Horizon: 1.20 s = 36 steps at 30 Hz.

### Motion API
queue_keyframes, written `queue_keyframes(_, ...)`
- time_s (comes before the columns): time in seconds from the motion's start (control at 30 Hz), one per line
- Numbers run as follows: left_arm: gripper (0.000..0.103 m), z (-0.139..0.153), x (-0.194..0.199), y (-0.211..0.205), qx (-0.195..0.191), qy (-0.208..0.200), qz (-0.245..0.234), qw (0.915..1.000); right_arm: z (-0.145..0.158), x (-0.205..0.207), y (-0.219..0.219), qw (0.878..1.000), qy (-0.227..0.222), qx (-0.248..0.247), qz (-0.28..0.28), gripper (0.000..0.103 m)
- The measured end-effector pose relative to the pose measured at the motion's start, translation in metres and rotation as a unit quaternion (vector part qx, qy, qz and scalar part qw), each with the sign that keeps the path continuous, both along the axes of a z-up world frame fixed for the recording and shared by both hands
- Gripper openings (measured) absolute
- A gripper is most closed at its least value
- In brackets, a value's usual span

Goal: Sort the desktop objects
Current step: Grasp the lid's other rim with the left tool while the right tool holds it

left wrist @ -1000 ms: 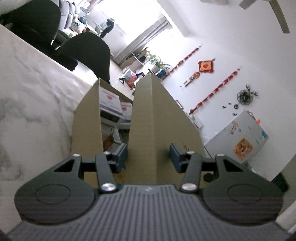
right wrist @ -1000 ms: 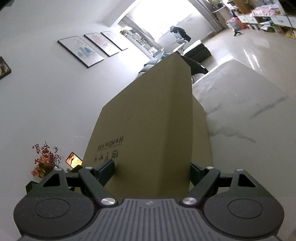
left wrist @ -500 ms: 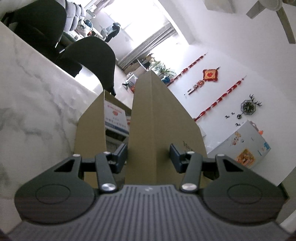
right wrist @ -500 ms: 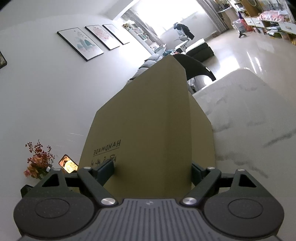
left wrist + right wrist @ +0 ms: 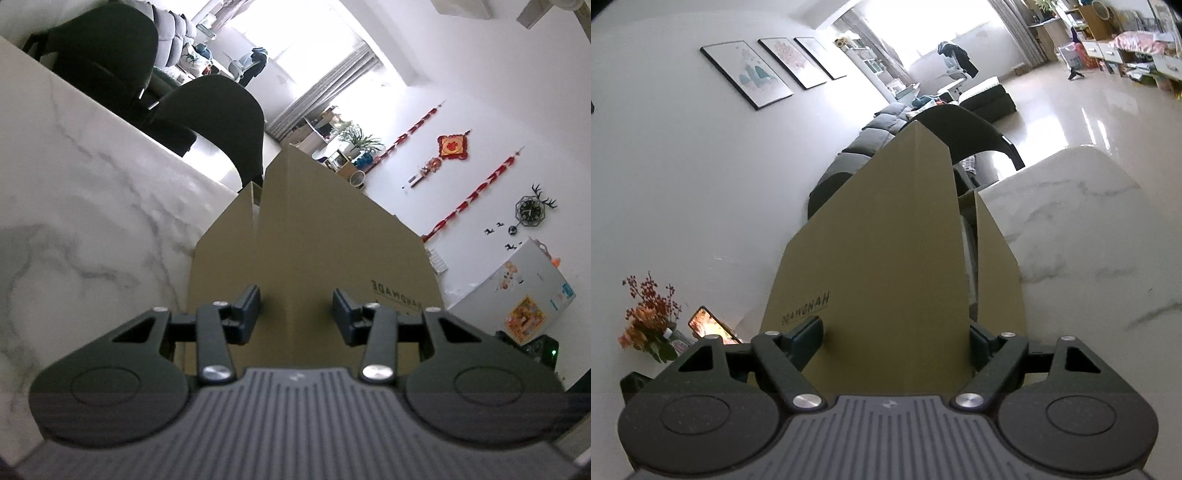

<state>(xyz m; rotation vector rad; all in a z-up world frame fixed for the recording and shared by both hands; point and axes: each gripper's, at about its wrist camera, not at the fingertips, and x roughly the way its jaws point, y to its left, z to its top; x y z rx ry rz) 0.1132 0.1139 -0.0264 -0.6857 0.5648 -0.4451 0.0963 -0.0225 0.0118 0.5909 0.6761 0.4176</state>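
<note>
A brown cardboard box (image 5: 332,240) with the word HANDMADE printed on one side stands on the white marble table (image 5: 74,184), its flaps up. My left gripper (image 5: 295,306) straddles a folded ridge of the cardboard. Its jaws are closing, and both fingers (image 5: 249,310) lie against the cardboard. A second flap (image 5: 221,251) stands just left of that ridge. In the right wrist view my right gripper (image 5: 892,336) spans a wide panel of the same box (image 5: 886,240), one finger on the printed face and the other behind the panel's right edge. The inside of the box is mostly hidden.
Black chairs (image 5: 221,110) stand along the table's far edge, with one chair (image 5: 967,129) behind the box in the right wrist view. A flower vase (image 5: 650,325) and a small lit screen (image 5: 709,325) sit low at the left. The marble table (image 5: 1089,221) stretches to the right.
In the left wrist view the side flap has swung in against the held ridge, hiding the white packets inside, and the left jaws have narrowed. In the right wrist view a slit has opened at the panel's right edge.
</note>
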Motion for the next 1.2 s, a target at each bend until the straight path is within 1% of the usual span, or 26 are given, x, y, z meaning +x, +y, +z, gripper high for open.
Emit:
queue_keyframes(0.13,0.043,0.001,0.000,0.000,0.005,0.001,0.001,1.0000,-0.002,0.003,-0.002,1.000,0.003,0.007,0.000,0.082)
queue_keyframes(0.37,0.047,0.001,0.001,0.003,-0.012,0.014,-0.003,0.9998,-0.004,0.006,-0.006,1.000,0.012,0.022,0.005,0.083)
queue_keyframes(0.53,0.051,0.001,0.002,0.005,-0.007,0.019,-0.008,0.9998,-0.005,0.005,-0.009,0.999,0.014,0.035,0.003,0.082)
queue_keyframes(0.63,0.051,0.000,0.006,0.007,-0.014,0.024,-0.017,0.9995,-0.006,0.004,-0.010,0.999,0.014,0.042,0.002,0.082)
queue_keyframes(0.73,0.052,-0.002,0.008,0.008,-0.021,0.026,-0.024,0.9991,-0.005,0.004,-0.010,0.999,0.015,0.044,0.003,0.082)
queue_keyframes(0.8,0.053,-0.003,0.008,0.006,-0.018,0.027,-0.025,0.9992,-0.003,0.004,-0.009,0.999,0.015,0.044,0.003,0.086)
queue_keyframes(0.9,0.052,-0.005,0.010,0.004,-0.012,0.030,-0.023,0.9992,0.002,0.002,-0.009,0.999,0.011,0.043,-0.001,0.091)
queue_keyframes(0.97,0.051,-0.006,0.009,0.003,-0.012,0.029,-0.021,0.9993,0.007,0.000,-0.010,0.999,0.002,0.032,-0.015,0.093)
queue_keyframes(1.03,0.051,-0.005,0.009,0.003,-0.010,0.028,-0.020,0.9994,0.012,-0.005,-0.012,0.999,-0.018,0.013,-0.028,0.093)
queue_keyframes(1.2,0.052,-0.005,0.006,0.004,-0.012,0.029,-0.025,0.9992,0.017,-0.014,-0.020,0.999,-0.033,0.013,-0.041,0.093)
